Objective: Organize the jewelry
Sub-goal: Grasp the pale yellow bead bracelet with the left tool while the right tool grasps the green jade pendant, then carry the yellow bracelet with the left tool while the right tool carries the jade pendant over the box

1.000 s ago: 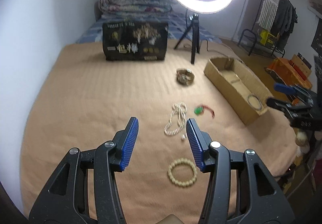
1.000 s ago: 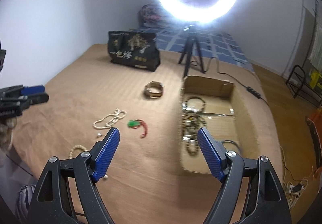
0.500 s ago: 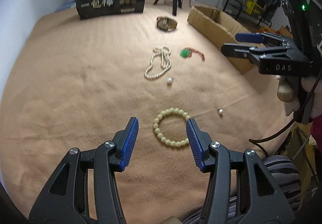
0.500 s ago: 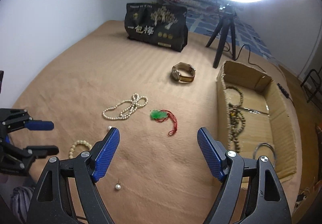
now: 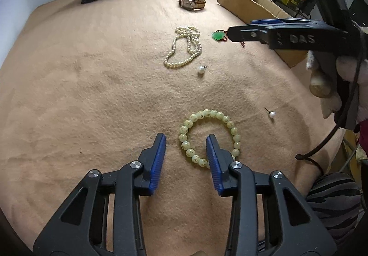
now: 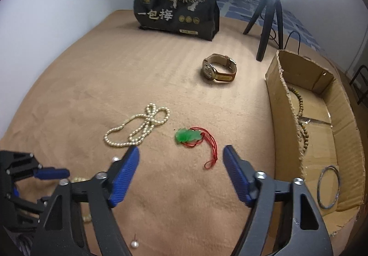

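Where the left gripper point(image 5: 185, 141) straddles it, the pale green bead bracelet point(image 5: 209, 137) is partly hidden, one finger inside the ring, jaws spread, gripping nothing; the right gripper point(image 6: 181, 153), likewise released, hangs low in the frame before the jade pendant point(image 6: 187, 135); beyond lie fuzzy tan blanket point(image 6: 92, 76), pearl necklace point(image 6: 138, 128), watch point(image 6: 219, 70); cardboard box point(image 6: 345, 141) is cut off at the right edge.

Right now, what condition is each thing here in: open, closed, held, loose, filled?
Left tool: open, straddling one side of the bead bracelet, which lies loose.
Right tool: open, empty.
Jade pendant: loose on the blanket.
Pearl necklace: loose, looped.
Watch: strap closed.
Cardboard box: open, partly filled.
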A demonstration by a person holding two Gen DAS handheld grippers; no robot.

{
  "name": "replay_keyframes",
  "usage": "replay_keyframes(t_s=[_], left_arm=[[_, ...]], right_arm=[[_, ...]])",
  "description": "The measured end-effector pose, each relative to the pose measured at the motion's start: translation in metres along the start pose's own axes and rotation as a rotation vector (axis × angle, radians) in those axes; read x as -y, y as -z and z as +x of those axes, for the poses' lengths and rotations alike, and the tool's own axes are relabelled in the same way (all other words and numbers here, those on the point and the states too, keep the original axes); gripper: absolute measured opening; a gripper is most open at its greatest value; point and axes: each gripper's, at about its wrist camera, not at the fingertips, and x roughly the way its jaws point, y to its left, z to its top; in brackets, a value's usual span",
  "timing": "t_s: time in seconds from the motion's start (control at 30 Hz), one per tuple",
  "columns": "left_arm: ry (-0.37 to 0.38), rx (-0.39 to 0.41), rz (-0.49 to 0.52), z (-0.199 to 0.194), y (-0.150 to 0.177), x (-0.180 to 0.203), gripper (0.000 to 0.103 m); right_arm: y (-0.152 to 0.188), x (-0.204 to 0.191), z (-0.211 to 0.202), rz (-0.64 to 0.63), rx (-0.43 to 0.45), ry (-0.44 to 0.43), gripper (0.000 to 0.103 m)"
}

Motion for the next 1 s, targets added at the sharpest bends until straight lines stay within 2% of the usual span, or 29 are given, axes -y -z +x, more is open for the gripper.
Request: replay_keyframes(t_s=[0.13,0.23,0.47,0.57,0.67,1.0], left_arm=[[0.005,0.002,0.009,0.004,-0.002,-0.001,0.033],[0.002,0.001,0.018,0.007,-0.003,0.001,0.03],[-0.025,0.019,0.035,0.01,-0.005,0.002,0.014],[-0.035,0.028,0.044,0.01,-0.004,0.004,0.008],[-0.045,0.035,0.048,0.011,-0.004,0.005,0.006],[-0.064,0.075,0.004,-0.003,-0.002,0.002,0.005]], right_arm=[[-0.007,0.001,0.013,0.012,-0.017,0.016,0.068],[-0.01,0.001,0.022,0.013,-0.035,0.024,0.056],[-0.01,0.002,0.039,0.019,-0.068,0.045,0.055],[-0.01,0.004,0.043,0.021,-0.069,0.044,0.049],[-0.012,0.006,0.044,0.027,-0.068,0.041,0.032],[-0.008,0.002,0.027,0.029,-0.042,0.01,0.031]])
